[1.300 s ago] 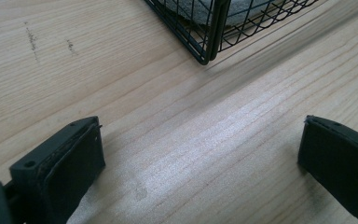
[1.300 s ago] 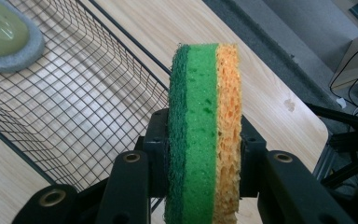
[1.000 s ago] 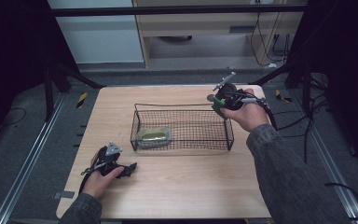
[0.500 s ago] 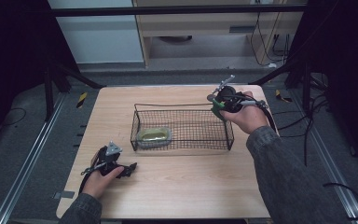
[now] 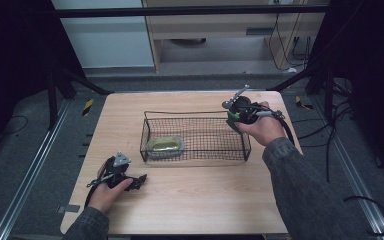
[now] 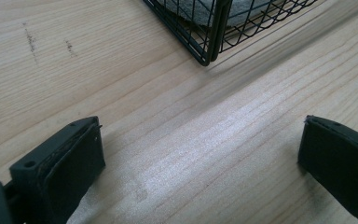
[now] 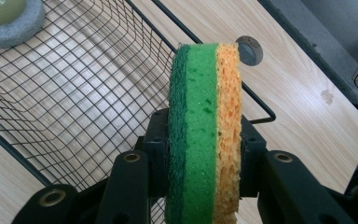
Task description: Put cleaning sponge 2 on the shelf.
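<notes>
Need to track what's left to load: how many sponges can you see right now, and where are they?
2. One green-and-orange sponge is clamped in the right gripper over the wire basket's right end. A second, grey-edged sponge lies inside the basket at its left end. None seems hidden.

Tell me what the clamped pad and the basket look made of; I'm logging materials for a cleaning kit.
The sponge looks like porous orange foam under a green scouring layer with a coarse, pitted texture. The basket appears to be thin dark-coated metal wire in an open grid.

Basket (image 5: 195, 137) mid table (image 5: 190, 205); soap dish (image 5: 165, 146) inside, L end.
</notes>
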The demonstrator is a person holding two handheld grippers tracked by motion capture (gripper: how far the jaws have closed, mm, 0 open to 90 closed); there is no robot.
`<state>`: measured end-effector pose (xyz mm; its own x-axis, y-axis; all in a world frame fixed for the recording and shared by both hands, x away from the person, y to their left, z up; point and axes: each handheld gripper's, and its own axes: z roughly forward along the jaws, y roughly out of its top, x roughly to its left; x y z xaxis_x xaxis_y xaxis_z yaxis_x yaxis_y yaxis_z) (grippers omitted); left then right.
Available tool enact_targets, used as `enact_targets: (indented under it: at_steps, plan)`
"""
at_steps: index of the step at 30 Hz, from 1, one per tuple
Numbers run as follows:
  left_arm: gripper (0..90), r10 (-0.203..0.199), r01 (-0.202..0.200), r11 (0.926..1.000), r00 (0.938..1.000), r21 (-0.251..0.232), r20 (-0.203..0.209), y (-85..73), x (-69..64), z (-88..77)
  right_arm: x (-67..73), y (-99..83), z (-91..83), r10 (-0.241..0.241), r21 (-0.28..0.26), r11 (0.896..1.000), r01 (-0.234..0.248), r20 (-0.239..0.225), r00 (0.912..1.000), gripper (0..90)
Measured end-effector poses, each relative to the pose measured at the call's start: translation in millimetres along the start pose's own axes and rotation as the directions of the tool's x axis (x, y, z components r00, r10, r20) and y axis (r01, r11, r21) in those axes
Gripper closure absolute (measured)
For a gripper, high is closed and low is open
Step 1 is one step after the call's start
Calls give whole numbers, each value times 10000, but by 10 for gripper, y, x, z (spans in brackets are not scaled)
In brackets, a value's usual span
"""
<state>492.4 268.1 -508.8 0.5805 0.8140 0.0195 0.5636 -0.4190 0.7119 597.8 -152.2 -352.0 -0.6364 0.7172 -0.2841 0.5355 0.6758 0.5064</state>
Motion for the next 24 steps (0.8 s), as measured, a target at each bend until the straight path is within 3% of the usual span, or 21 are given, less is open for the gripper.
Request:
enact_targets:
  at_steps: [24]
  plan:
    - [0,-17,17,10000,10000,-7,18,1,0,2,64,-164,278,307,516,9982,-291,-298,9991,651]
